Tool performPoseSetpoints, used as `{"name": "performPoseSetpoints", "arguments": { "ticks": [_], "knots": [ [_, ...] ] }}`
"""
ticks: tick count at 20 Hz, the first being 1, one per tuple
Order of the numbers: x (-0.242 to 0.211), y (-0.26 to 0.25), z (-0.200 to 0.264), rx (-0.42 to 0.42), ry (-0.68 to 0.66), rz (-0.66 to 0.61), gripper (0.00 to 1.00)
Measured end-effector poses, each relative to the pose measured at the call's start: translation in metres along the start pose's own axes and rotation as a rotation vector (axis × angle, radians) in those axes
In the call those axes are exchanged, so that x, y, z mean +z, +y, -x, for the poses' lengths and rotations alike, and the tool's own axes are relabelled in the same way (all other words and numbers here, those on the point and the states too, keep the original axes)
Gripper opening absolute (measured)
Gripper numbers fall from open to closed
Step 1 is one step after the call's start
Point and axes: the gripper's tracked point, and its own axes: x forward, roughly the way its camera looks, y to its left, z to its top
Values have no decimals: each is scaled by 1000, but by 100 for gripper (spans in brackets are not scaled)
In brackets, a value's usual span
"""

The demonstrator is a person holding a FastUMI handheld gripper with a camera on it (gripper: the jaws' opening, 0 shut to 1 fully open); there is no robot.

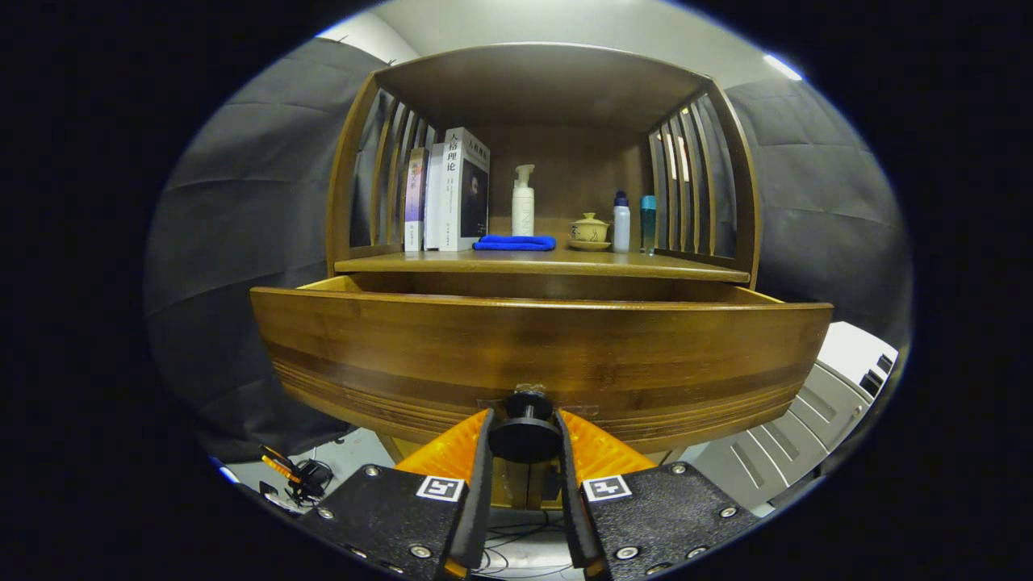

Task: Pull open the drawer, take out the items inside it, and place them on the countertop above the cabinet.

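Your tongs (524,440) are clamped on the knob (524,436) of the drawer (541,355), which stands pulled out. Above the drawer, the counter (686,270) carries books (452,194), a cloth (515,242), bottles (620,222) and a teacup (590,230).

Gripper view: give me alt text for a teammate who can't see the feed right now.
The gripper is shut on the round drawer knob, and the wooden drawer is pulled partly out of the cabinet. On the countertop above sit books, a folded blue cloth, a white pump bottle, a lidded cup and two small bottles.
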Motion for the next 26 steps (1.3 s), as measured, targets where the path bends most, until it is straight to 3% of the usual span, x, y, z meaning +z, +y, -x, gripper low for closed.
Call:
{"name": "performPoseSetpoints", "arguments": {
  "ticks": [18,22,26],
  "knots": [
    [-13,7,36,7,-6,30,38],
    [-14,8,36,2,1,29,42],
    [5,12,42,-5,-40,110,49]
  ]
}}
